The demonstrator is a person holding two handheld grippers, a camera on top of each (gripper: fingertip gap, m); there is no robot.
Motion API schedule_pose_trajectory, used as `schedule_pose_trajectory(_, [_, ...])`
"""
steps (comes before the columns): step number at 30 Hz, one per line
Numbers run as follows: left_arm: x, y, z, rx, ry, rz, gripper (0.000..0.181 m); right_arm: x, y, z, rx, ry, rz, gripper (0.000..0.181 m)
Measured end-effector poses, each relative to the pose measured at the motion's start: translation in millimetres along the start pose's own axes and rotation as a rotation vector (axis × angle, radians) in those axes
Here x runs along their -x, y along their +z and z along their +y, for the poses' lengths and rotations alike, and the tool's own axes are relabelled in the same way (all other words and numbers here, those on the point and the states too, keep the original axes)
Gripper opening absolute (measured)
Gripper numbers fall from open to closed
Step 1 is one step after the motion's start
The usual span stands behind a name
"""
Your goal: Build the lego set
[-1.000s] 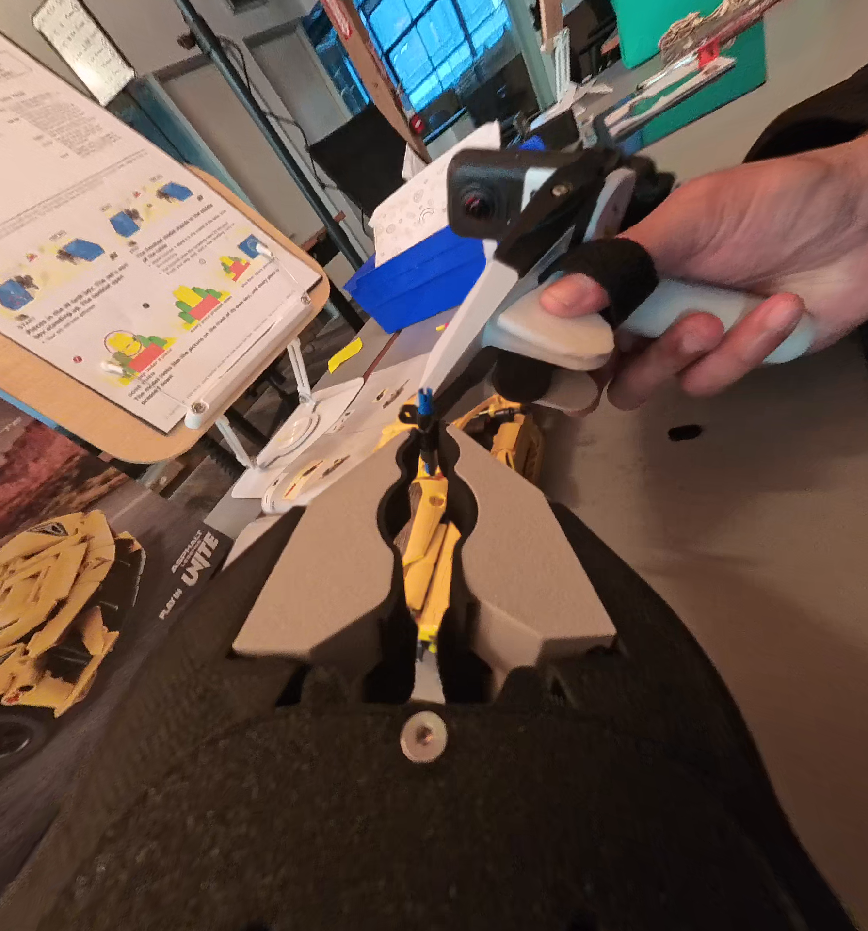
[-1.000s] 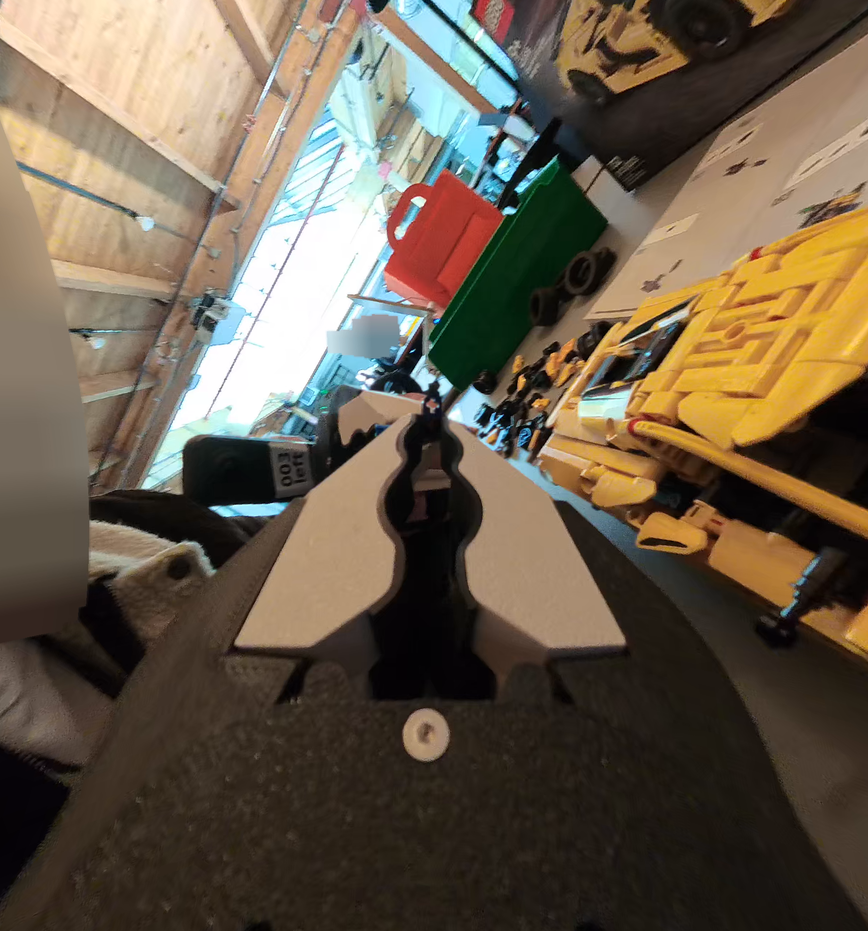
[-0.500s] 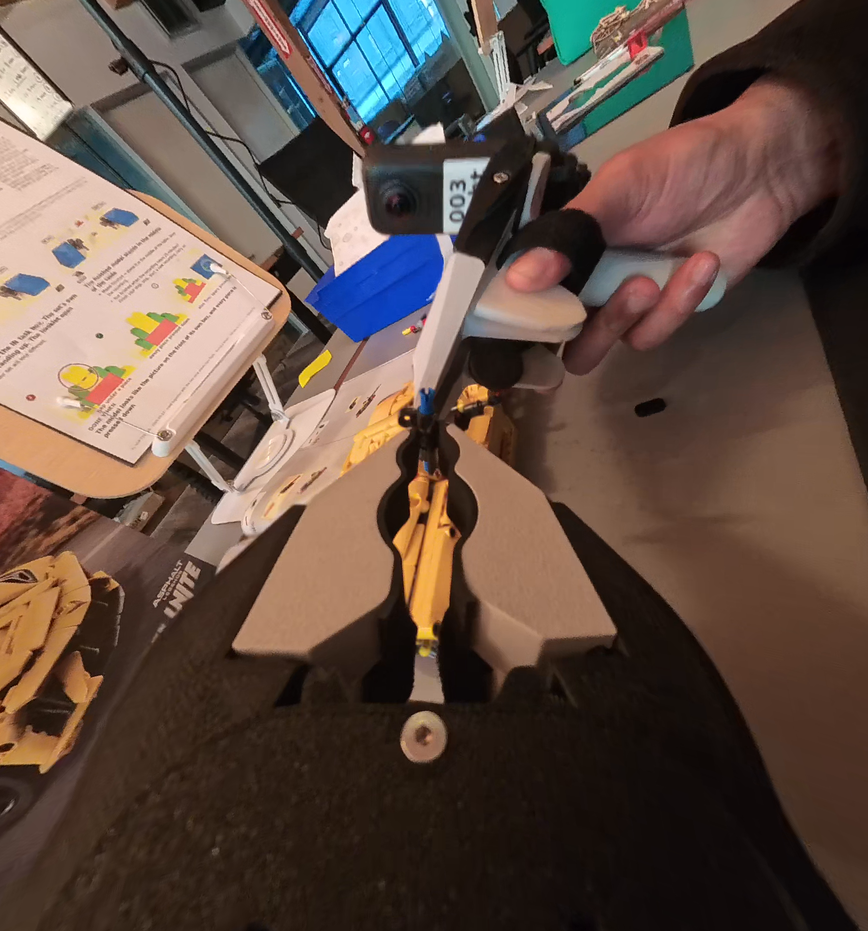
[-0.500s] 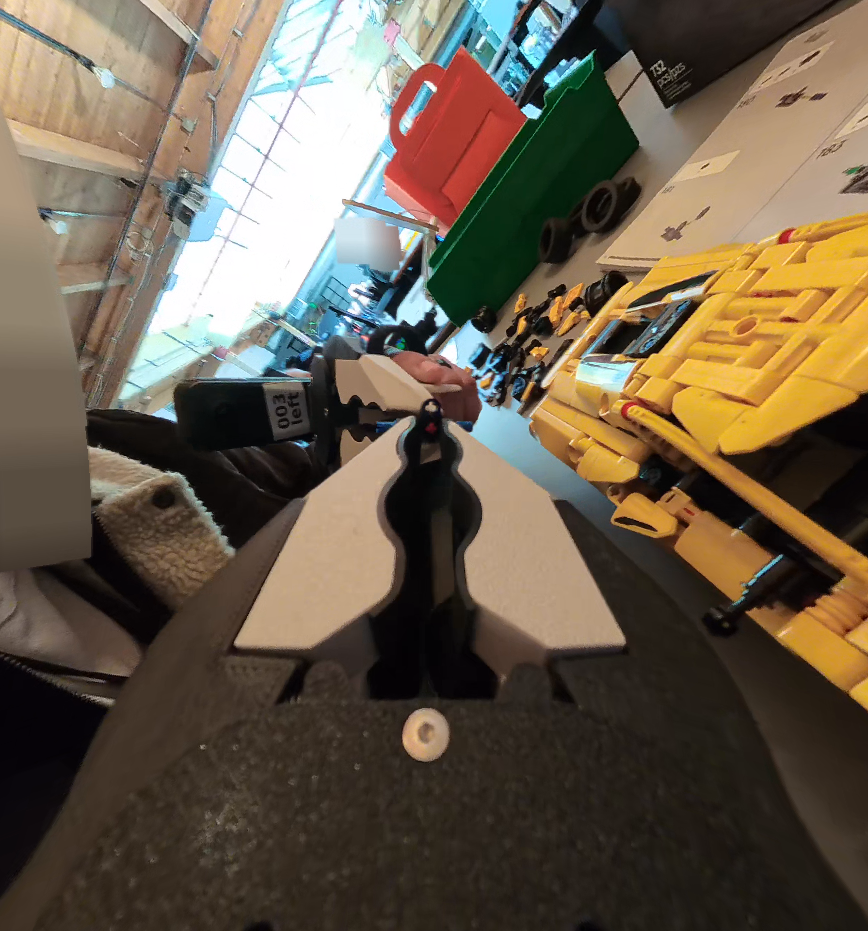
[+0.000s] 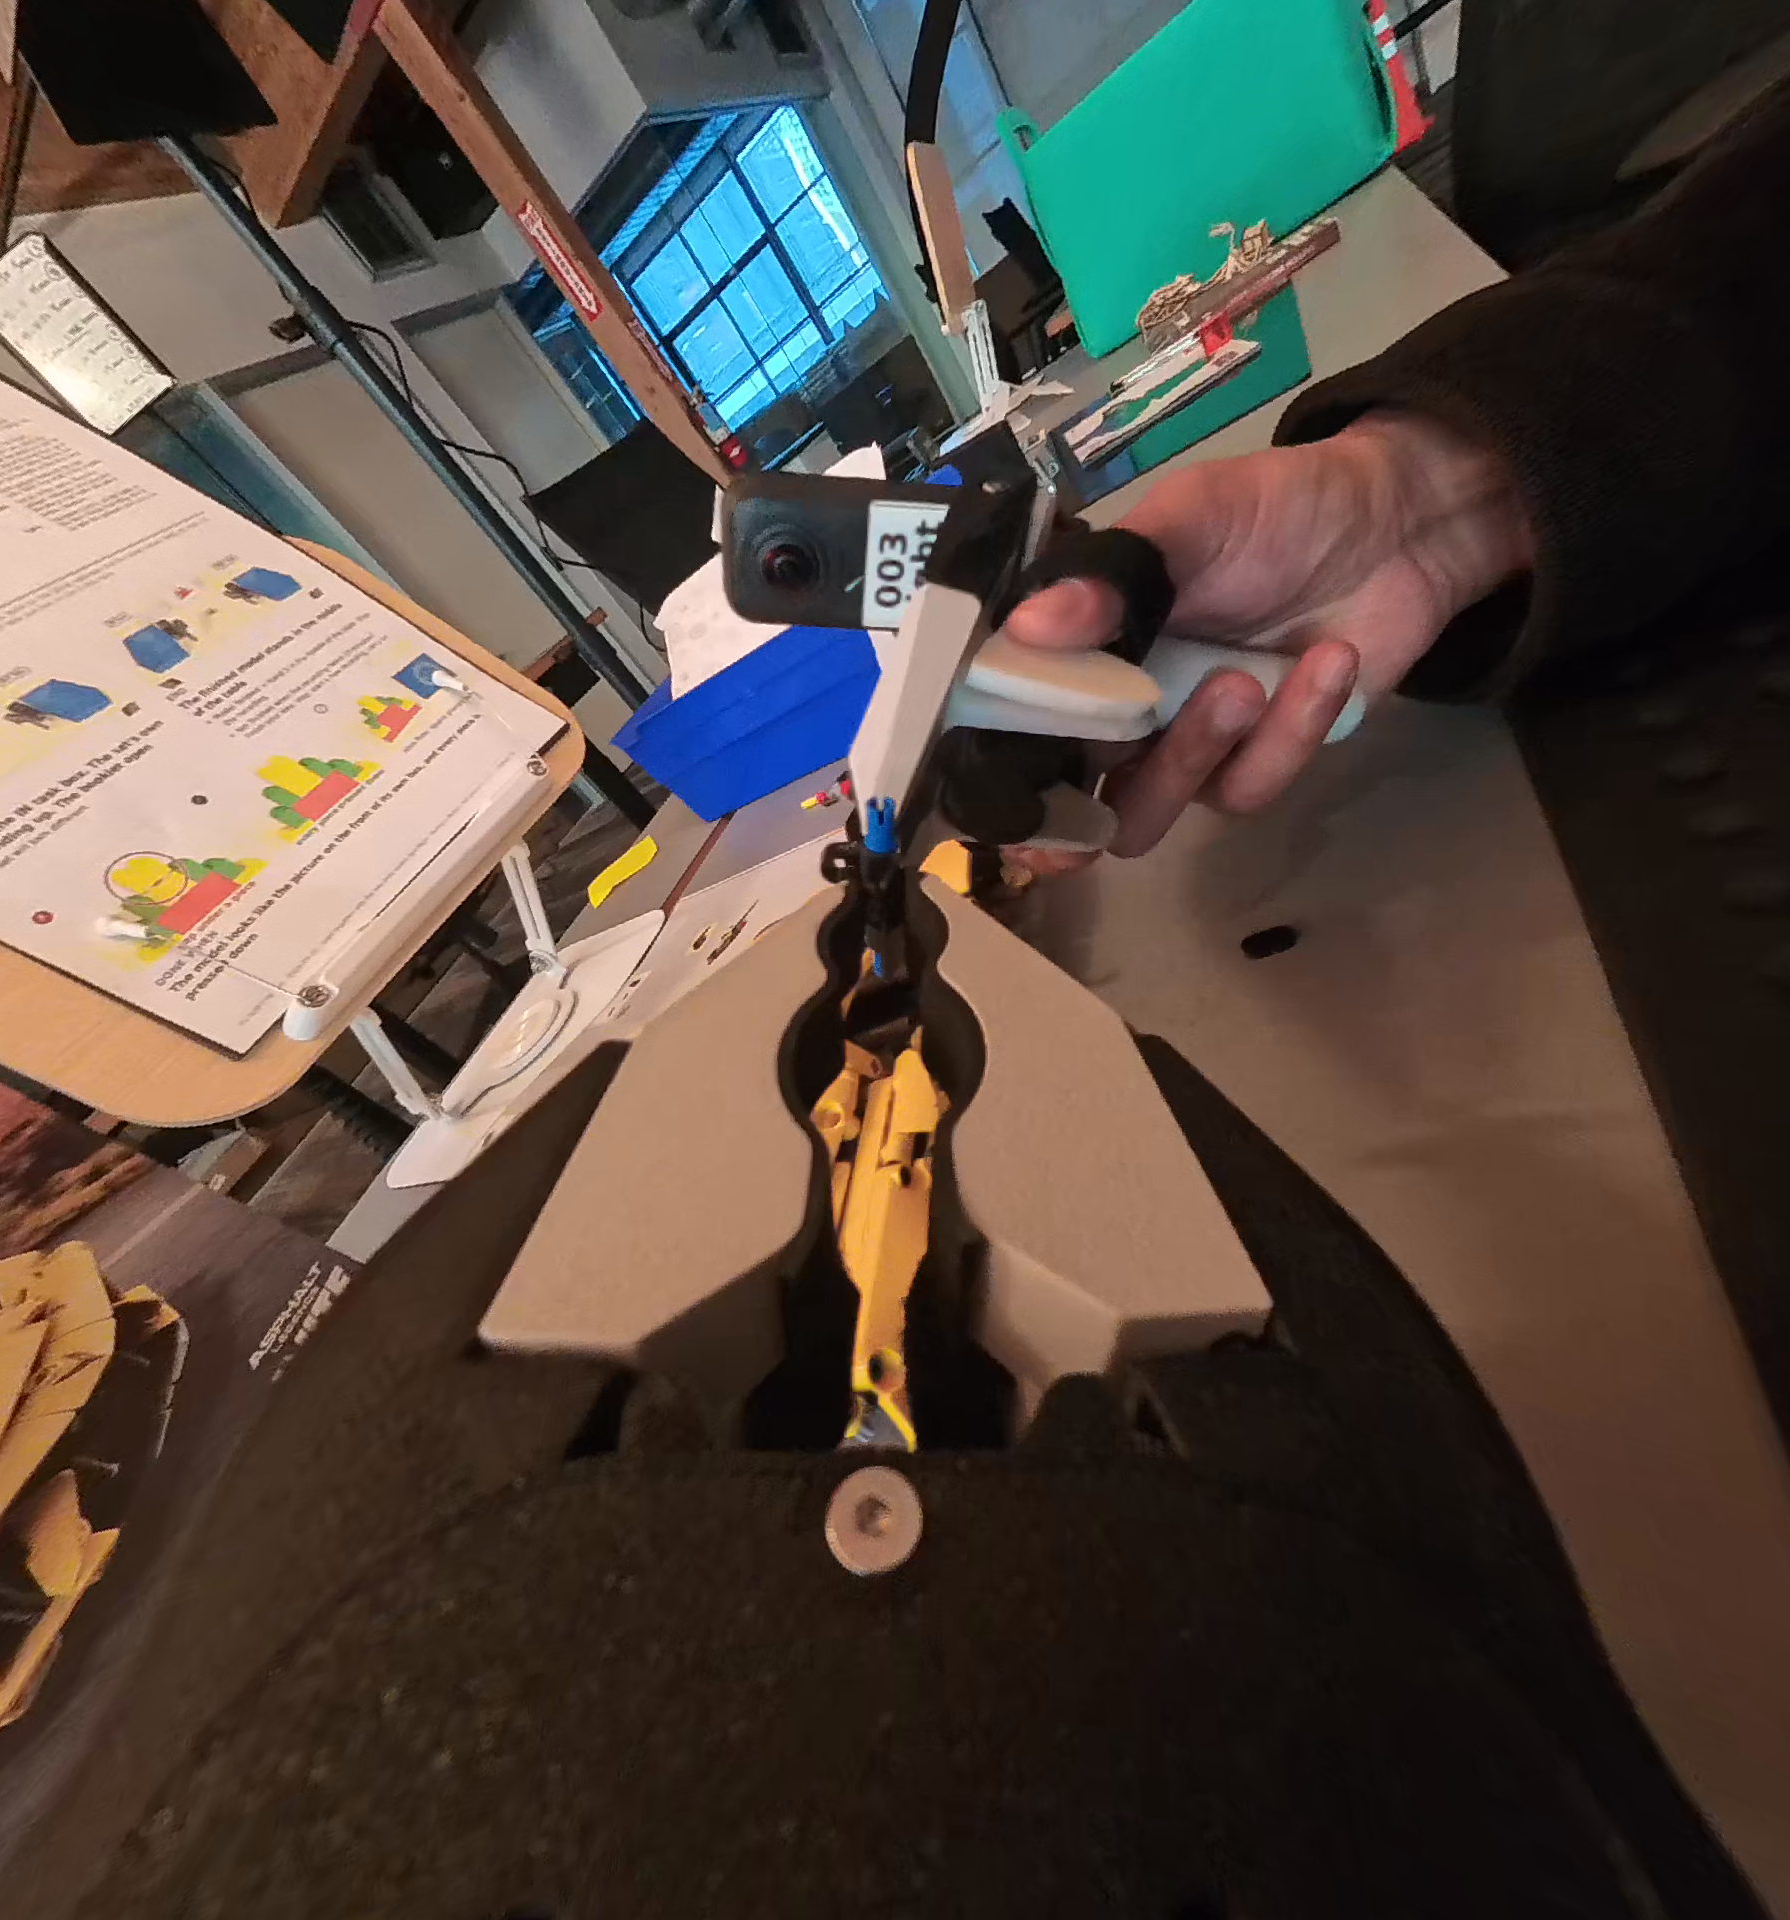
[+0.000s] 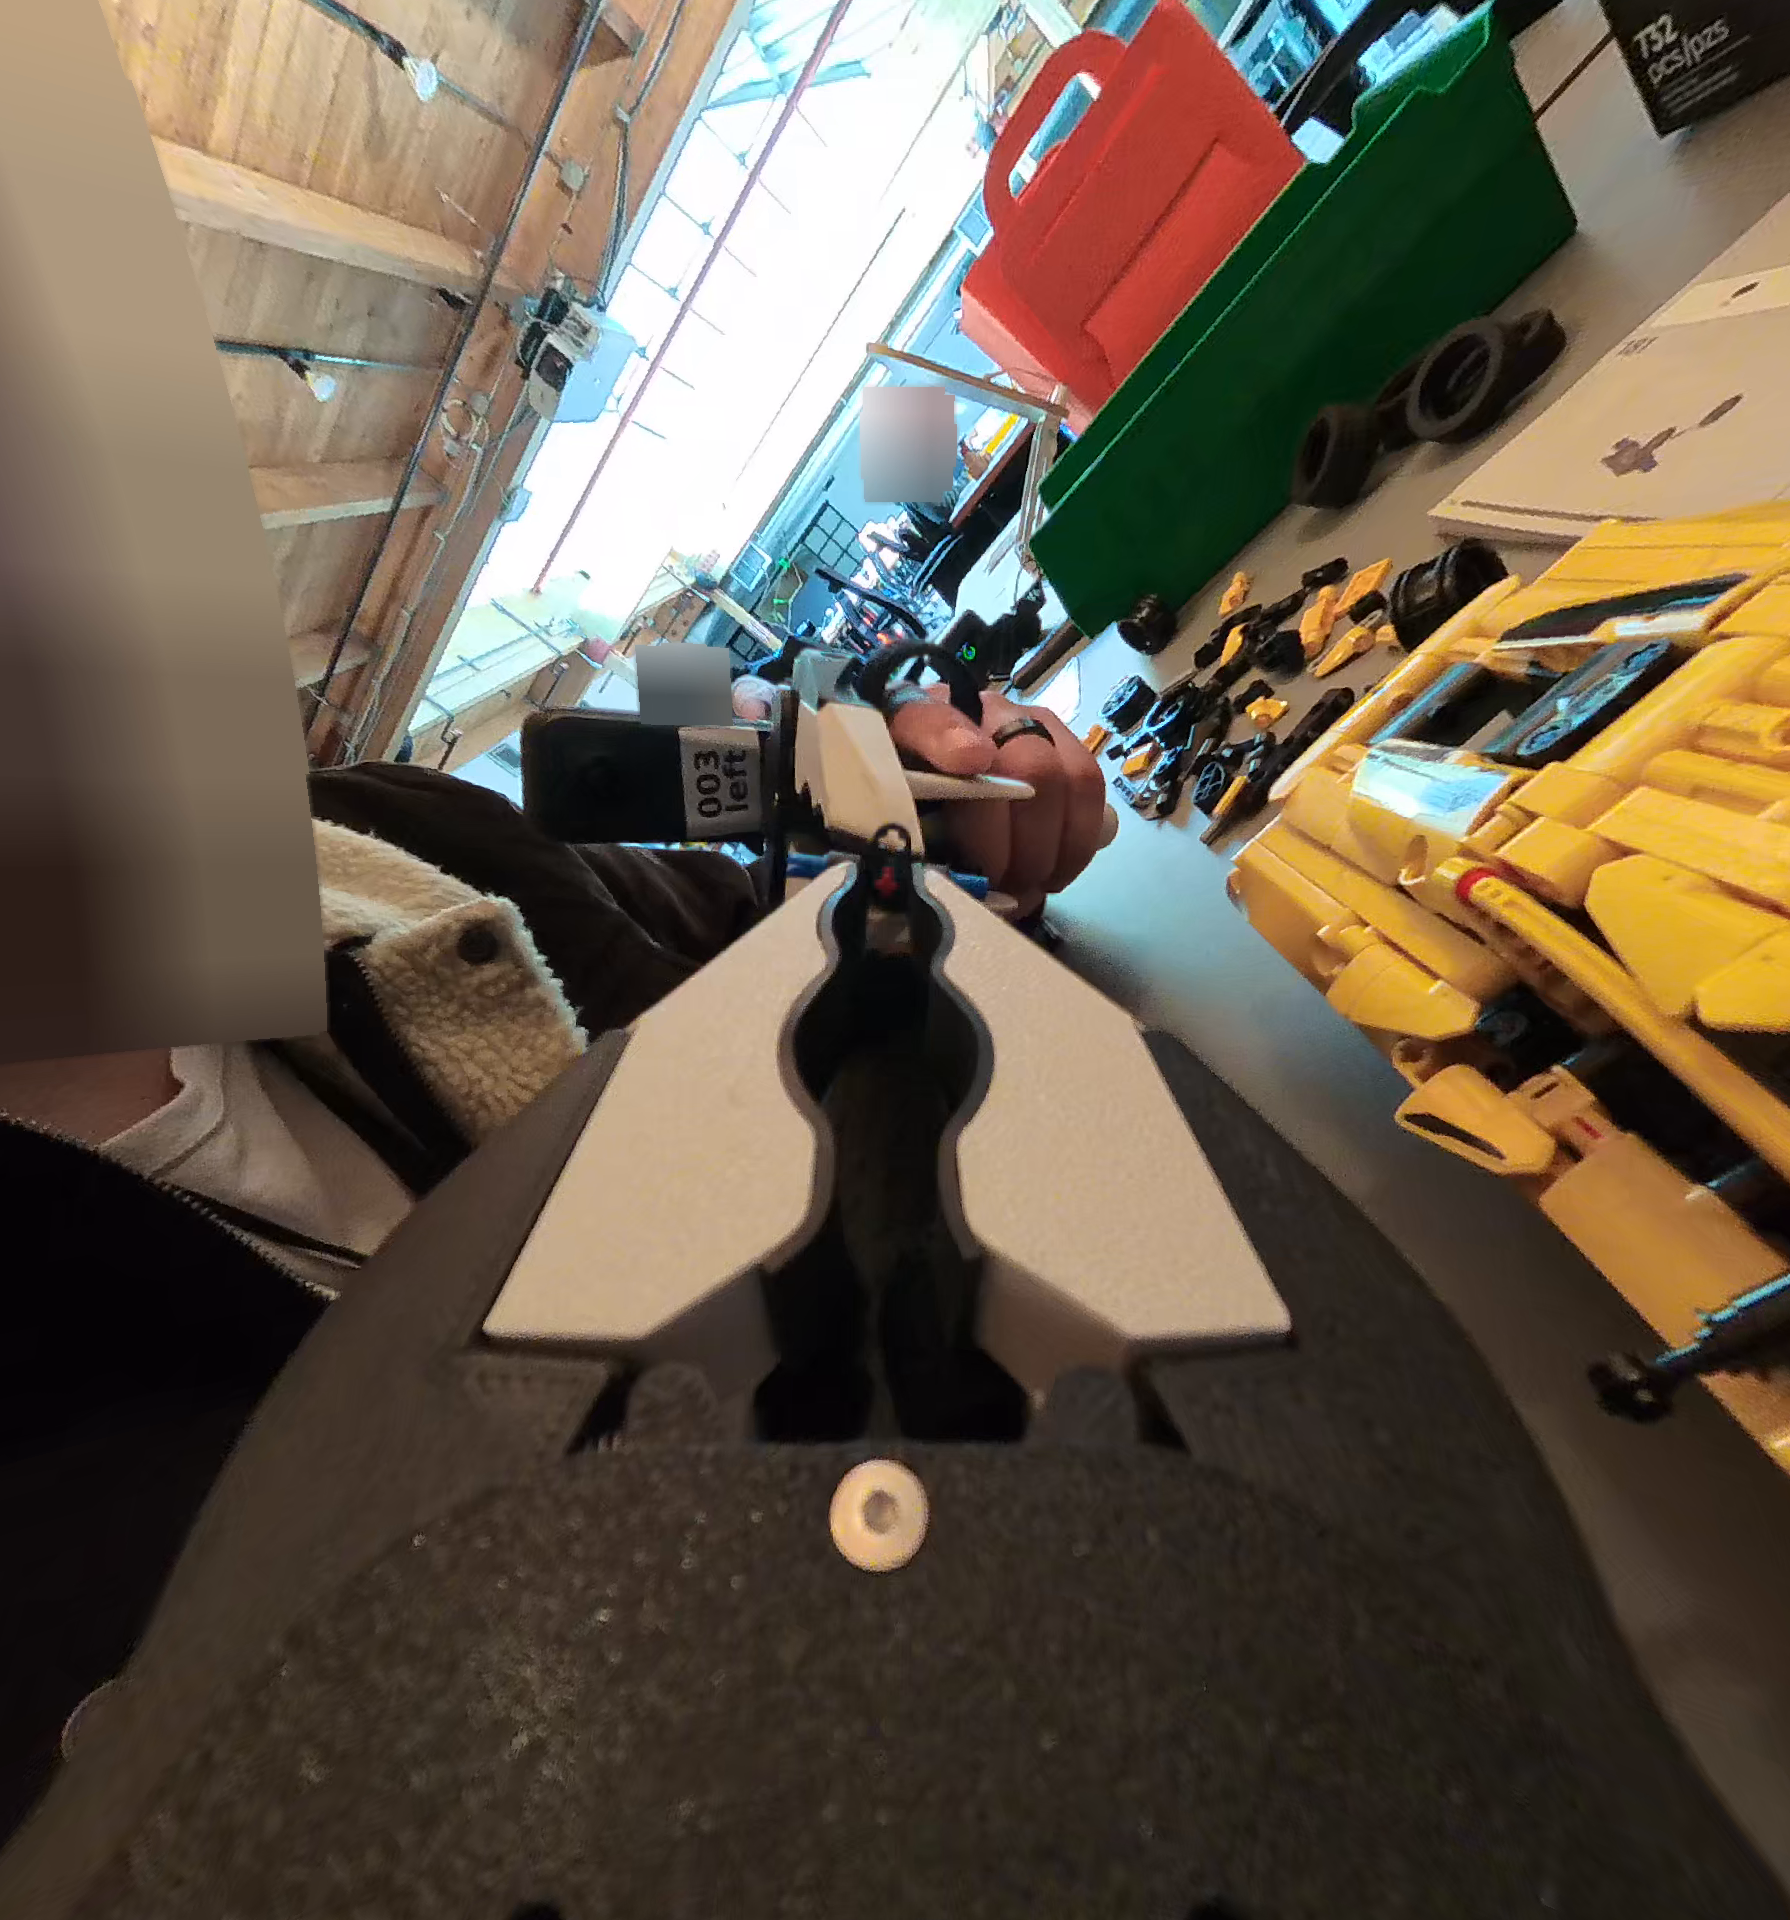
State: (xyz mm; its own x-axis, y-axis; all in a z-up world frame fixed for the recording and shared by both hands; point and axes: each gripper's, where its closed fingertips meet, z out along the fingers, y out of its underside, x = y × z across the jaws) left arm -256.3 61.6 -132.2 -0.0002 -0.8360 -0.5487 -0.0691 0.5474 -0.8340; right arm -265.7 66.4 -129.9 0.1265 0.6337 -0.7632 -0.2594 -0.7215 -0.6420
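My left gripper (image 5: 875, 894) is shut on a slim yellow lego sub-assembly (image 5: 886, 1174) that runs back between its fingers. A black connector with a blue pin (image 5: 877, 836) sticks out past its tips. My right gripper (image 6: 883, 883) is shut on a small black piece with a red centre (image 6: 885, 871). In the left wrist view the right gripper (image 5: 896, 821), held by a hand (image 5: 1306, 592), meets the blue pin tip to tip. In the right wrist view the left gripper (image 6: 860, 774) shows just beyond my tips. The partly built yellow car (image 6: 1597, 831) lies on the table at the right.
Loose black and yellow parts (image 6: 1244, 675), black tyres (image 6: 1431, 405) and a green bin (image 6: 1286, 343) lie beyond the car. An instruction board on a stand (image 5: 195, 790), a blue bin (image 5: 756, 707) and the set's box (image 5: 60, 1455) are at the left. A person's jacket (image 6: 455, 987) is close. Less than 4 cm separates the two grippers' tips.
Both grippers have stayed tip to tip and turned together. The right gripper's camera now faces the left view more squarely. In the right view the left gripper has drawn closer, toward the middle.
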Motion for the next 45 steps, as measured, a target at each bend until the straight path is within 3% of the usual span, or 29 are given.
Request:
schedule_pose_trajectory(12, [-6,2,5,0.056,0.075,-0.001,0.005,-5,-1,9,0.04,0.04,0.009,0.006])
schedule_pose_trajectory(19, [6,-1,-2,-0.002,-0.003,-0.042,0.007,1,0,-4,-0.02,0.091,-0.059,0.006])
schedule_pose_trajectory(45, [-4,2,11,0.097,0.081,-0.008,0.005,-11,-3,6,0.025,0.106,0.018,0.006])
